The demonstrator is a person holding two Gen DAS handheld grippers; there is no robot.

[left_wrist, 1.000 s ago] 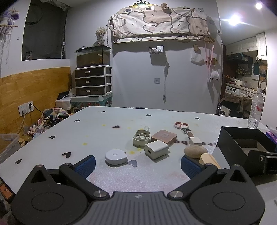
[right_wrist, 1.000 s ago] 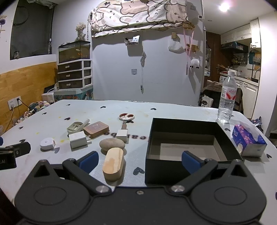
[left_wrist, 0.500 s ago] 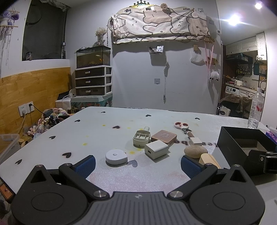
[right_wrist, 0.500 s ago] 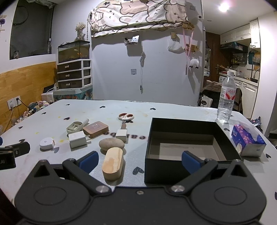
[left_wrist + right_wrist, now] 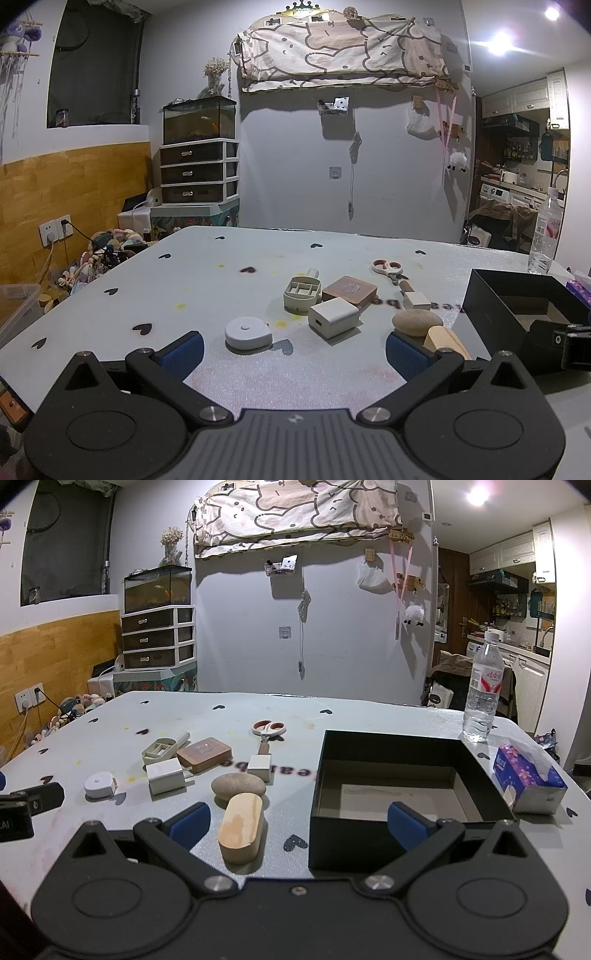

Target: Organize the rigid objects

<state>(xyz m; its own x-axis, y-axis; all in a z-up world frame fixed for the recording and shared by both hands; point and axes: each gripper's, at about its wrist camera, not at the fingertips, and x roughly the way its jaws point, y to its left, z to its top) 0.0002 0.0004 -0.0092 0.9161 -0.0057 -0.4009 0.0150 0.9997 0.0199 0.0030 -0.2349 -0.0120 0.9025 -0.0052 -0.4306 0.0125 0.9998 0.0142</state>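
Grey heart-printed surface. Left gripper: jaws spread wide, empty; tape measure and white charger ahead between them. Right gripper: jaws wide apart, empty; wooden block just inside left jaw, black box (nothing inside) ahead toward right jaw.

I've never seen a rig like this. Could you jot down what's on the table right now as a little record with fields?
Container: black box, open, nothing visible inside
Loose items: wooden block, stone, white charger, round tape measure, scissors, brown case
Beside box: tissue pack, water bottle
Left tongs: open, holding nothing
Right tongs: open, holding nothing
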